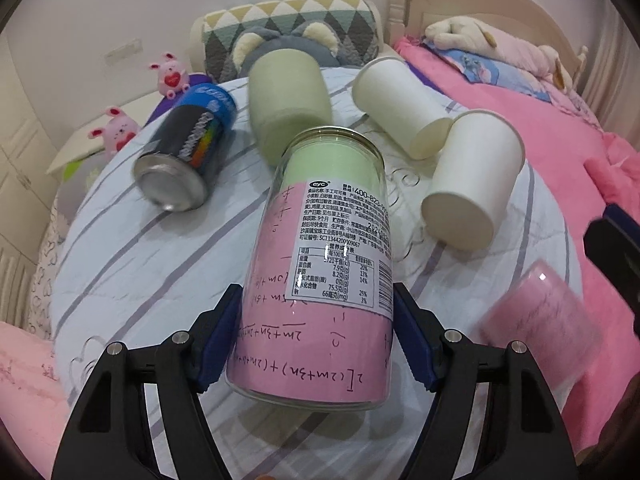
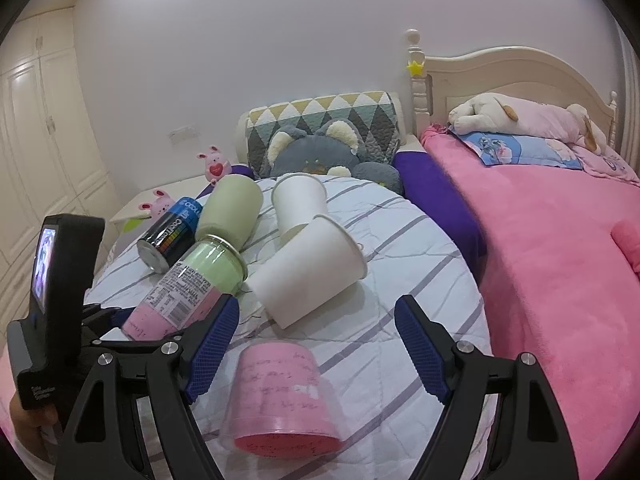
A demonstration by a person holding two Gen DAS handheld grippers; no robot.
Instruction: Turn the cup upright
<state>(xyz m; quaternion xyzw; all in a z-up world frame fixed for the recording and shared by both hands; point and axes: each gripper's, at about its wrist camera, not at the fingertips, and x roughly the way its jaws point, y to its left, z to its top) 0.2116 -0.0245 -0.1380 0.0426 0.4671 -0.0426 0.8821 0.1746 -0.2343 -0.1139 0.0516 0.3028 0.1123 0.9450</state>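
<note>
A clear jar [image 1: 324, 264] lined with pink and green paper lies on its side on the round striped cushion [image 1: 132, 264]. My left gripper [image 1: 316, 336] has its blue pads [image 1: 218, 344] against the jar's lower sides, jaws closed on it. The jar also shows in the right wrist view [image 2: 188, 292]. A clear pink cup [image 2: 280, 396] stands mouth down between the fingers of my right gripper [image 2: 318, 344], which is open and not touching it. That cup shows blurred in the left wrist view [image 1: 536, 320].
A blue-black can [image 1: 188, 152], a green cup [image 1: 288, 108] and two white paper cups [image 1: 400, 104] [image 1: 476, 180] lie on their sides on the cushion. A pink bed [image 2: 560, 260] is to the right. Plush toys and a patterned pillow [image 2: 324, 128] are behind.
</note>
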